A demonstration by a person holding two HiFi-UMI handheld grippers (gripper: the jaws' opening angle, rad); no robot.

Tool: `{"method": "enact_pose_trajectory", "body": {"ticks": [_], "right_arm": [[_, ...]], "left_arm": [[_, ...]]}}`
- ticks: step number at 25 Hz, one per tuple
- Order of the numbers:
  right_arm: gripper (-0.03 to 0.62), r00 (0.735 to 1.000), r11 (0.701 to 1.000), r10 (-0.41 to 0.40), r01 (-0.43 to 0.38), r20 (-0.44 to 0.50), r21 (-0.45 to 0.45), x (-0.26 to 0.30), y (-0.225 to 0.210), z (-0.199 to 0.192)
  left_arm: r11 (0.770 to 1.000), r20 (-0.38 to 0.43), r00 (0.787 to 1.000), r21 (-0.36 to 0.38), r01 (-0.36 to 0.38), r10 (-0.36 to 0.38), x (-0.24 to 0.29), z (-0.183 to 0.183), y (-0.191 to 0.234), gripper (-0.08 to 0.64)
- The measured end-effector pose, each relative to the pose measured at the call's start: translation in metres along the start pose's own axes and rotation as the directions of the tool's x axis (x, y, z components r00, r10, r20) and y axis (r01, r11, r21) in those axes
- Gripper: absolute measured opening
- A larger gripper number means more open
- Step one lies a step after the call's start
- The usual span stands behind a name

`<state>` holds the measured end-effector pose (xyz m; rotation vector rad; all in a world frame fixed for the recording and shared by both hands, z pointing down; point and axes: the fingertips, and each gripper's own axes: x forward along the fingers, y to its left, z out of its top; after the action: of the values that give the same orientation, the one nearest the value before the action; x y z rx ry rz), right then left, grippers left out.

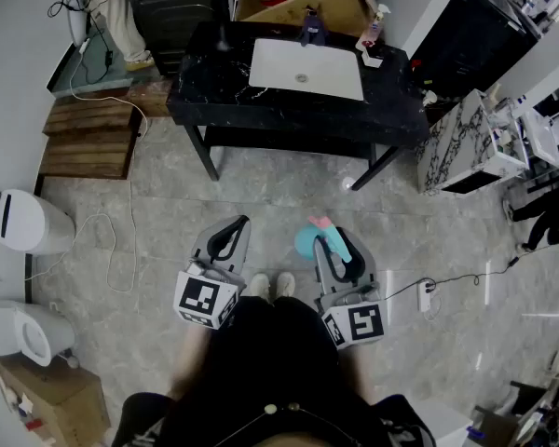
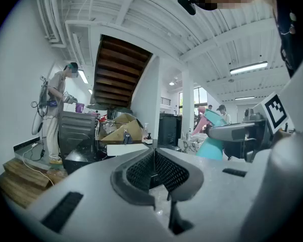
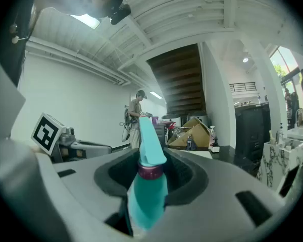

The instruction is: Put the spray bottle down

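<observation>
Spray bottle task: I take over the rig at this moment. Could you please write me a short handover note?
Right gripper: shut on the teal spray bottle, held above the floor.
Left gripper: shut, empty.
The black table stands some way ahead.
Done: the bottle is in the gripper.
Left: put it down, probably on the table, then open the gripper.

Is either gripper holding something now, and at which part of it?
The right gripper holds the teal spray bottle, jaws closed about its neck, near the dark red collar. The left gripper is shut with nothing in it.
</observation>
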<state>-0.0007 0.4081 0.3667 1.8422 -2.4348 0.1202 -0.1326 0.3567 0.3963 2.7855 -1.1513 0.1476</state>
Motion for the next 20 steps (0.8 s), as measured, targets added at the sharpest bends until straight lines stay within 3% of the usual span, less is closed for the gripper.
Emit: {"method": "enact_pose_trajectory", "body": {"ticks": [20], "right_arm": [[0.153,0.999,0.999,-0.038,0.038,-0.014,-0.005,0.017,-0.006,-0.005]], "left_arm": [[0.999,-0.024,0.999,-0.03,0.032,-0.033,0.015,-0.016,0.014,0.009]]}}
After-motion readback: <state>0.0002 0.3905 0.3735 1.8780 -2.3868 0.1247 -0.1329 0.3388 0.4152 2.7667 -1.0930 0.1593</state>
